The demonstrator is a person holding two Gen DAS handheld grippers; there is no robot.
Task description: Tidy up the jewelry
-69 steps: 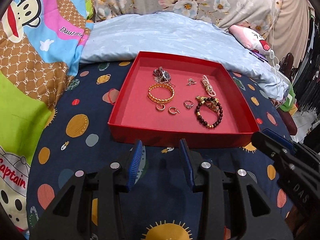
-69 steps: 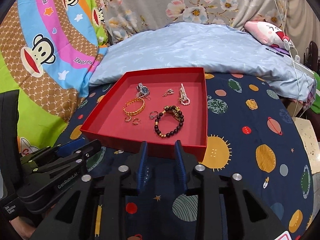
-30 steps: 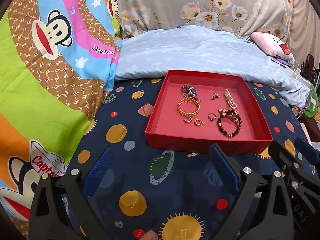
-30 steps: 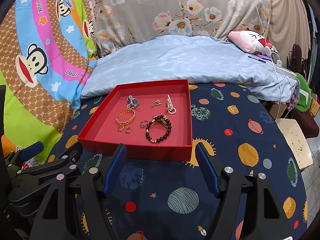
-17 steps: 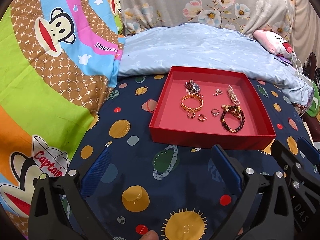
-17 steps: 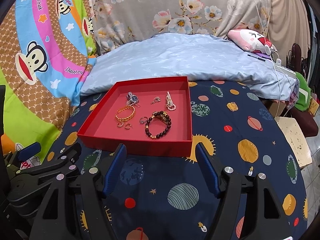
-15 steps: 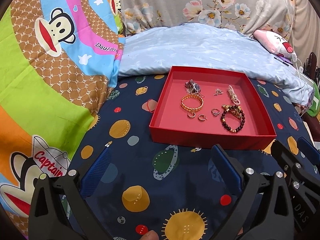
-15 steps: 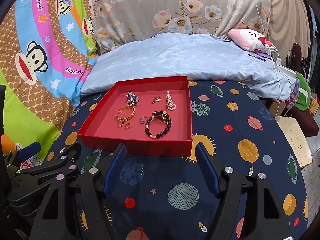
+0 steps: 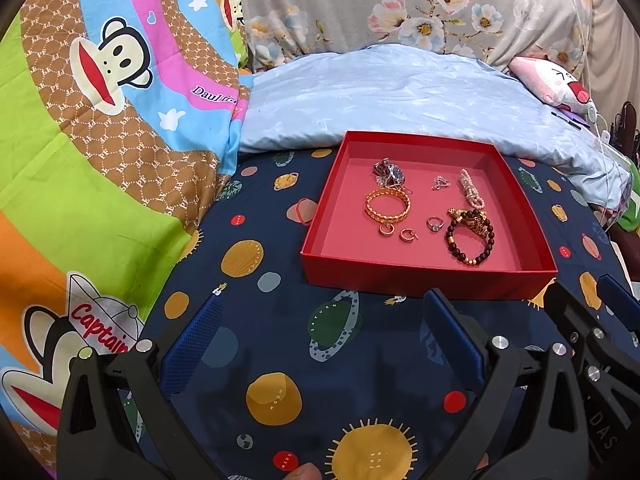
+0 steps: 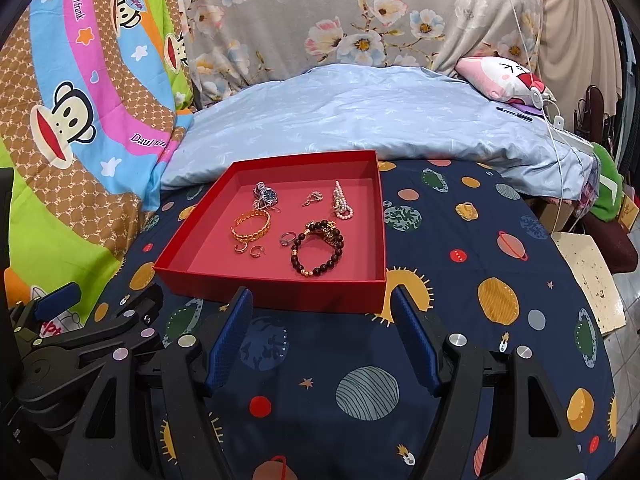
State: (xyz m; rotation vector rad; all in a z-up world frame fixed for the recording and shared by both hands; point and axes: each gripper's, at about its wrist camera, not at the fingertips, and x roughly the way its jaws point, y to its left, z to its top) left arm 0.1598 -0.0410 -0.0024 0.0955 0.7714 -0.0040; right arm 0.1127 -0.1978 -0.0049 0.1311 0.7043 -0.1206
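Item: red tray [image 9: 424,278], shallow and square, lay on a navy planet-print bedsheet [image 9: 280,320], its far edge close to a pale blue pillow [image 9: 400,92]. Contents, all loose on the pink floor of the tray: one wristwatch [image 9: 388,172] toward the back left; one gold chain bracelet [image 9: 387,205] just in front of it; two small gold hoop earrings [image 9: 396,233] in front of the bracelet; one ring with a stone [image 9: 434,223] near the centre; one dark beaded bracelet [image 9: 471,236] with gold charm toward the right; one pink pearl strand [image 9: 470,192] at the back right; one small silver piece [image 9: 440,183] beside the strand, type not discernible. Tools: left gripper [image 9: 320,340] hung over the sheet short of the tray's near wall, jaws wide apart, nothing between them; right gripper [image 10: 324,332] likewise short of the near wall, jaws spread, holding nothing. Surroundings: cartoon monkey quilt [image 9: 100,120] to the left, floral pillow [image 10: 340,20] behind.
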